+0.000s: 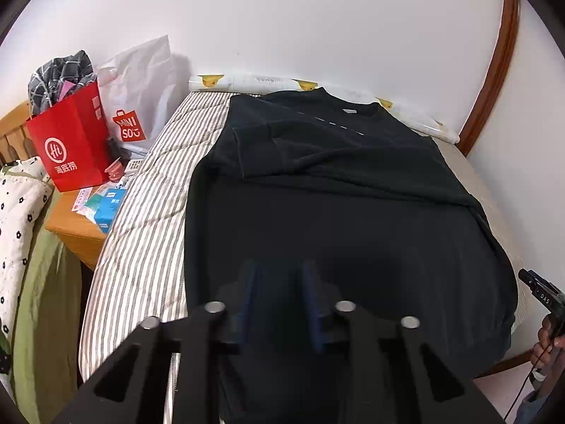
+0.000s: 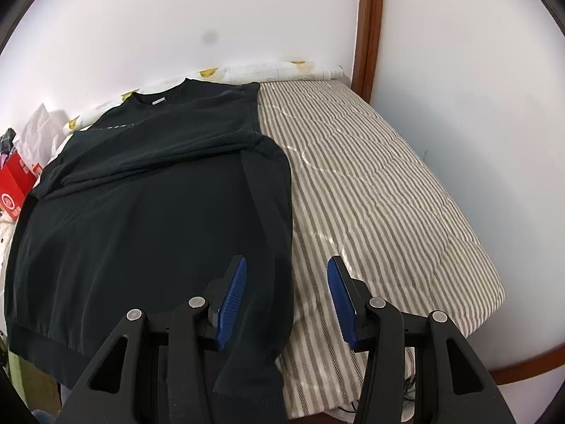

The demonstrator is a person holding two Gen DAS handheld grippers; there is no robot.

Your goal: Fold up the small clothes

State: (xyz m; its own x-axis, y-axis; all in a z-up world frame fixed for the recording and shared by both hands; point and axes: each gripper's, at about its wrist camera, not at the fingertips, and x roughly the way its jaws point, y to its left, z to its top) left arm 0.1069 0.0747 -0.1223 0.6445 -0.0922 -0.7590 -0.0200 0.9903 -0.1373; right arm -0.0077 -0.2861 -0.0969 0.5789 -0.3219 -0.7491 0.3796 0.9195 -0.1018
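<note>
A black long-sleeved sweatshirt [image 1: 335, 212] lies flat on the striped bed, collar toward the wall. One sleeve is folded across the chest [image 1: 268, 148]. The other sleeve [image 2: 268, 212] runs down the garment's right edge to the cuff at the bed's front. My left gripper [image 1: 282, 279] is open above the lower body of the sweatshirt, holding nothing. My right gripper [image 2: 286, 282] is open, with its jaws on either side of the lower part of that sleeve, and holds nothing. The right gripper also shows at the right edge of the left wrist view [image 1: 543, 293].
The striped quilt [image 2: 388, 194] covers the bed to the right of the sweatshirt. A wooden nightstand [image 1: 74, 226] at the left holds a red paper bag [image 1: 70, 141], a white plastic bag [image 1: 141, 88] and small boxes. A rolled patterned cloth [image 1: 268, 83] lies along the wall.
</note>
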